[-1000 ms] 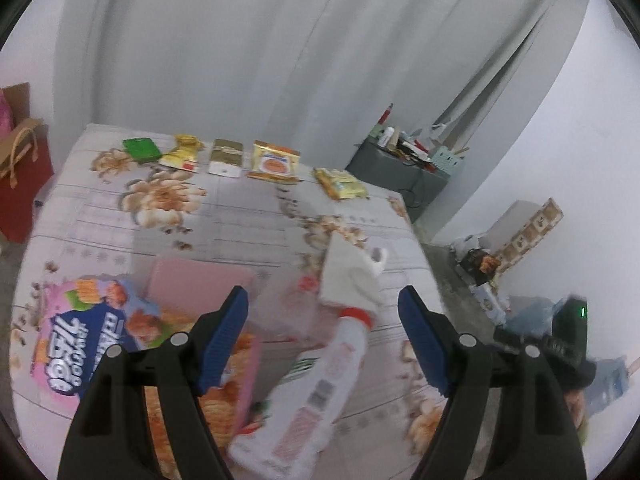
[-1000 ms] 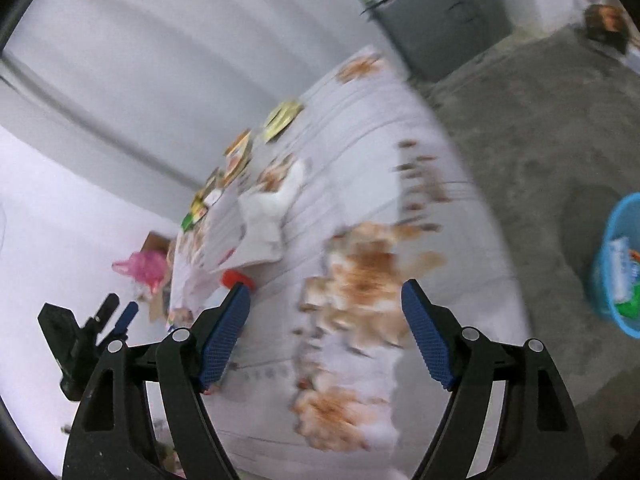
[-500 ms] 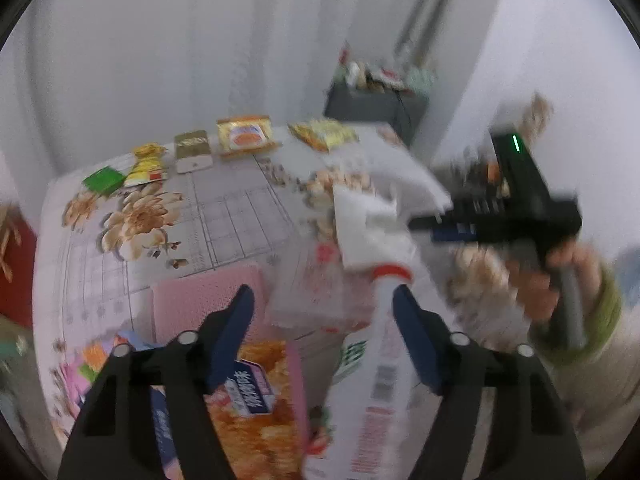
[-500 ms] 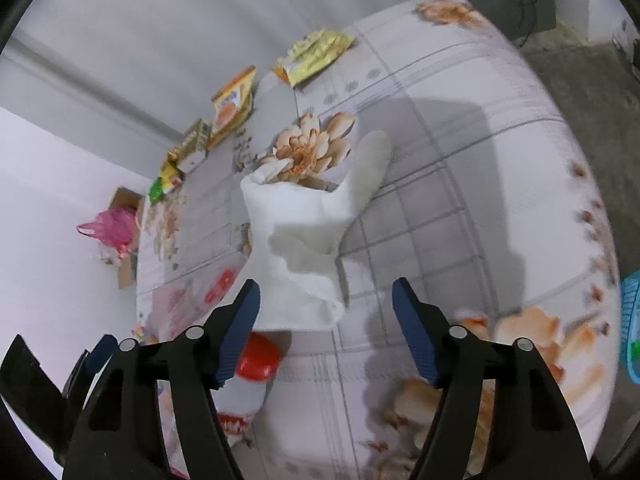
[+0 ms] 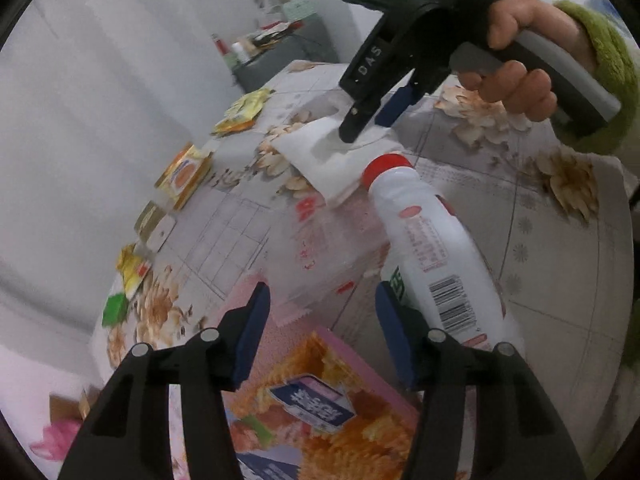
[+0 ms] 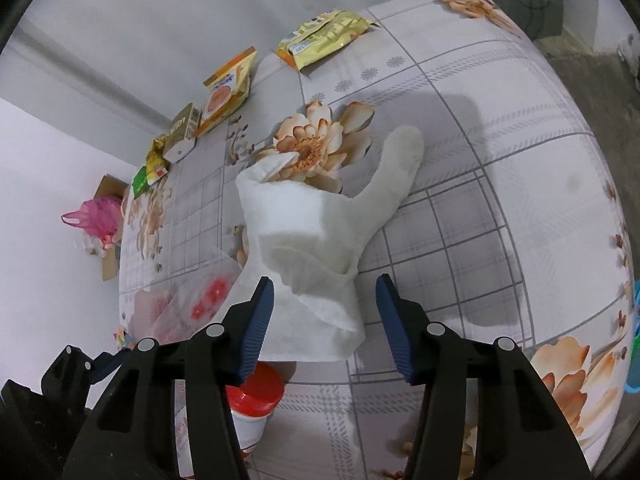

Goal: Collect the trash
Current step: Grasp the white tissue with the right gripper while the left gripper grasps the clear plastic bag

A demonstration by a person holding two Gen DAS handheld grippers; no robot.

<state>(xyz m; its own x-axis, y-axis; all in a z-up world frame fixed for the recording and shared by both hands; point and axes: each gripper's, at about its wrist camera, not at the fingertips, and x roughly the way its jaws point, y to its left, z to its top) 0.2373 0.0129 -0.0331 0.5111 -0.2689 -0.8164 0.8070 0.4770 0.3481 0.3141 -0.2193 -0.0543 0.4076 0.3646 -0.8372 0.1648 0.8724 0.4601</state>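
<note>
A crumpled white paper towel (image 6: 304, 248) lies on the floral tablecloth (image 6: 500, 152). My right gripper (image 6: 324, 316) is open, its jaws straddling the towel's near end; it also shows in the left wrist view (image 5: 366, 120) with its tips down on the towel (image 5: 324, 156). A white plastic bottle with a red cap (image 5: 436, 248) lies beside the towel; its cap shows in the right wrist view (image 6: 256, 388). My left gripper (image 5: 322, 320) is open above a clear plastic wrapper (image 5: 316, 248) and a pink snack bag (image 5: 320, 400), with the bottle against its right finger.
Several snack packets line the far table edge: a yellow one (image 6: 324, 36), an orange one (image 6: 226, 88), a brown-and-white one (image 6: 182, 132) and a green one (image 6: 140, 180). A pink plastic bag (image 6: 96, 216) sits past the table. A blue bin's rim (image 6: 634, 344) shows on the floor at right.
My right gripper swung from facing the floor to the table and came down over the paper towel. My left gripper tilted and moved closer to the bottle and wrapper.
</note>
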